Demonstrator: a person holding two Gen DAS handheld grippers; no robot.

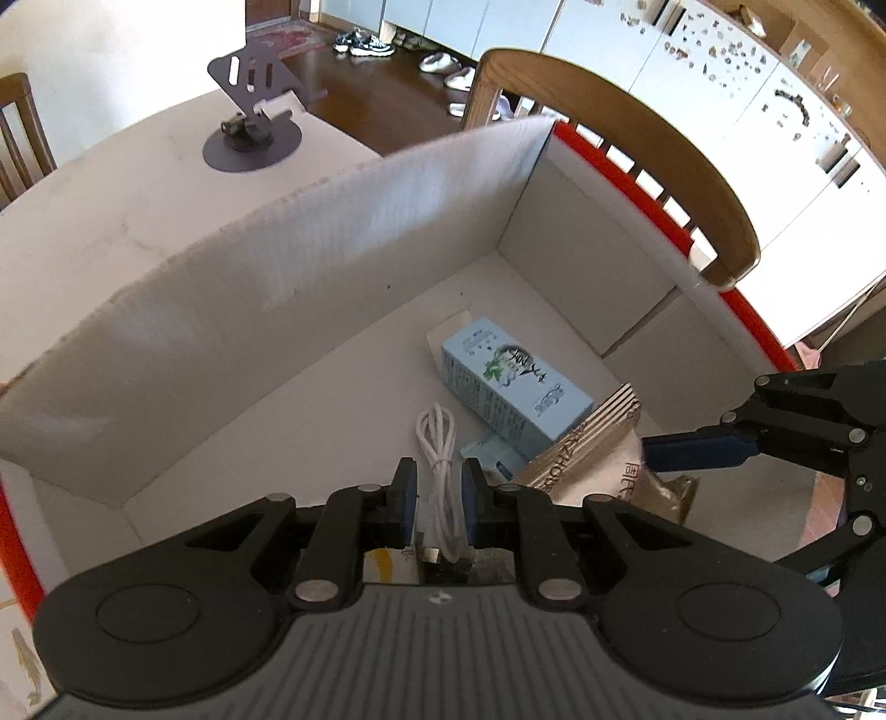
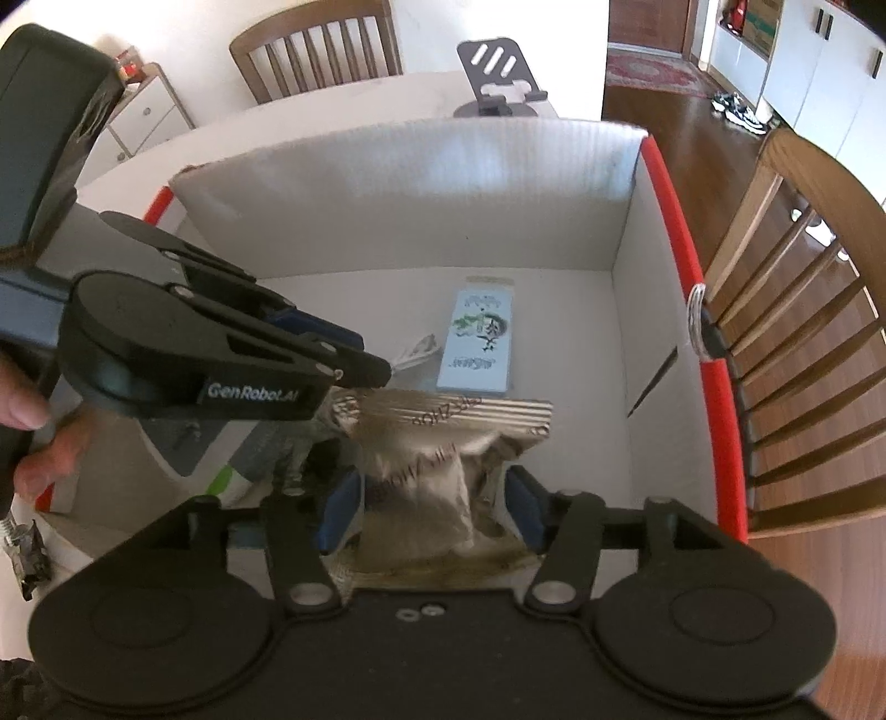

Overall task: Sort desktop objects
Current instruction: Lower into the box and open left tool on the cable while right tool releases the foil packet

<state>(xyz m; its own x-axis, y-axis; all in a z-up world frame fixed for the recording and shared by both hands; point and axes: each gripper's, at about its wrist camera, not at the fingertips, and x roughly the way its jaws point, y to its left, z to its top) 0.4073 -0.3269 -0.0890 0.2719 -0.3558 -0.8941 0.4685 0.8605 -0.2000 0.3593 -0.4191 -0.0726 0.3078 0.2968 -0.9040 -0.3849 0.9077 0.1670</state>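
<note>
A white cardboard box with red edges holds a light blue carton. My left gripper is over the box, closed on a coiled white cable. My right gripper holds a brown snack pouch between its blue pads, low inside the box beside the carton. The pouch also shows in the left wrist view, with the right gripper coming in from the right. The left gripper shows in the right wrist view at the left.
A dark phone stand stands on the white table behind the box. A wooden chair is close to the box's right side. Another chair is behind the table.
</note>
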